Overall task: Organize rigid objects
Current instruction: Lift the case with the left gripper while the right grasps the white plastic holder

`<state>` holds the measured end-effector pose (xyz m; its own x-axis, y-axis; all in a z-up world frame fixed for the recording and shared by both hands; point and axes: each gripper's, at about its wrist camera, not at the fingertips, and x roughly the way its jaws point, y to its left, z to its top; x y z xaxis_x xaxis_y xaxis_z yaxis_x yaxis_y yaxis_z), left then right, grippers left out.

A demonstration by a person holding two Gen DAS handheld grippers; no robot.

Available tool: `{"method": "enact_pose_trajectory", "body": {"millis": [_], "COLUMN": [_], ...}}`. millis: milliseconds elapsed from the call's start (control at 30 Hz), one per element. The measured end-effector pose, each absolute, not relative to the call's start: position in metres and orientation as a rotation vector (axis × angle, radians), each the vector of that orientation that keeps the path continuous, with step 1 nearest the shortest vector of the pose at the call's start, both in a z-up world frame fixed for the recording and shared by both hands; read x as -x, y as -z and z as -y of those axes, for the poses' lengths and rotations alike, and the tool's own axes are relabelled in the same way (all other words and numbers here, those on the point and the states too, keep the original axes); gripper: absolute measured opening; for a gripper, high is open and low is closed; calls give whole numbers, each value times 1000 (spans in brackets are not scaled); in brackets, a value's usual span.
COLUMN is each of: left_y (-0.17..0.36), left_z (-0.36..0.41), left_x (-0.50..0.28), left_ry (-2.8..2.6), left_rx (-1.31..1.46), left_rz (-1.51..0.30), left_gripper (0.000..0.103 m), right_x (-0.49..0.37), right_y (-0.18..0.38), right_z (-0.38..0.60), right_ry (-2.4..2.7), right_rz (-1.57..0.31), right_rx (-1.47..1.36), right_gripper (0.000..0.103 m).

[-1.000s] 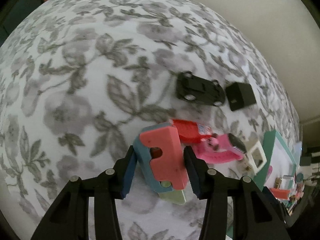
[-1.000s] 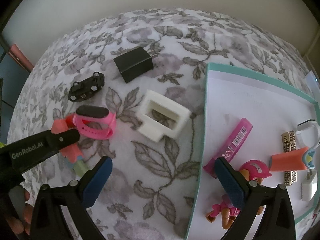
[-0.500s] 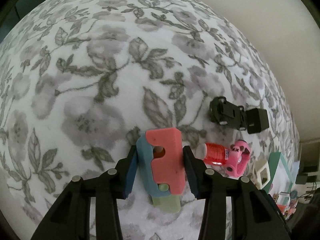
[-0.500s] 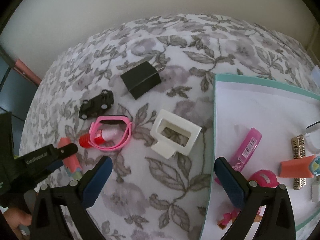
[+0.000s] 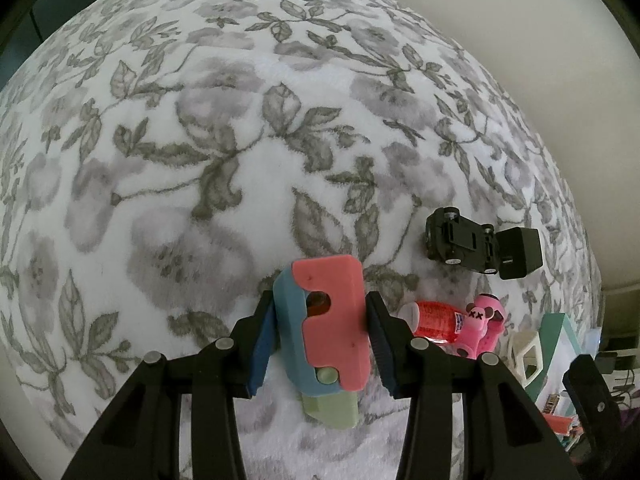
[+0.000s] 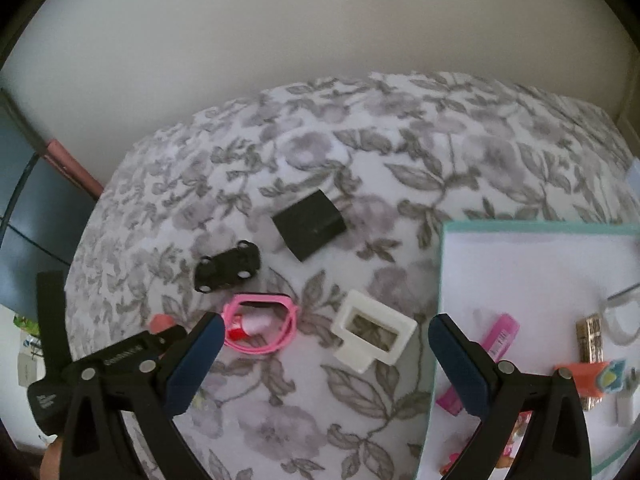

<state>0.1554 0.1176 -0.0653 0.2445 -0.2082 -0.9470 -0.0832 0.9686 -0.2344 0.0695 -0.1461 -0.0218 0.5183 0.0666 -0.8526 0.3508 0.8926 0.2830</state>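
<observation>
A fuzzy floral blanket (image 5: 240,140) in grey and white is covering the whole surface. The left gripper (image 5: 320,336) is clamping a blocky pink, blue and pale green plastic toy (image 5: 326,328), its blue pads pressing on both sides, just above the blanket. Just to its right a small red bottle (image 5: 434,316) is lying inside a pink rubbery watch band (image 5: 482,326), close enough to be crowding that side. Farther back, an overturned black toy car (image 6: 228,266) is sitting beside a matte black charger cube (image 6: 308,226). The right gripper (image 6: 324,344) is hovering with its fingers spread wide and holding nothing, above a white rectangular plastic frame (image 6: 374,332). The teal-rimmed white tray (image 6: 440,280) at right is holding several small trinkets.
</observation>
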Motion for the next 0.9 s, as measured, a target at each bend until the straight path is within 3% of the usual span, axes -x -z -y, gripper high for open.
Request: {"method": "enact_pose_trajectory", "body": {"millis": [367,500,767,900], "left_y": [73,74,77,78], "left_z": [-95,-90,-82,-80], "left_x": [-162,-165,-167,-167], "left_ry": [83,84,84,84], "left_rx": [220,207,167,150], "left_rz": [-1313,-1309,-1303,-1301], "left_gripper": [46,46,46,46], "right_x": [-82,-87,-91,-92], "right_y": [54,60,74,81], "right_z": [162,161,137,131], "right_ry": [242,242,206,207], "right_rz": [-1107,-1122,-1187,-1199], "right_rx": [-453,-436,-303,-269], "right_gripper": [83,82,61,61]}}
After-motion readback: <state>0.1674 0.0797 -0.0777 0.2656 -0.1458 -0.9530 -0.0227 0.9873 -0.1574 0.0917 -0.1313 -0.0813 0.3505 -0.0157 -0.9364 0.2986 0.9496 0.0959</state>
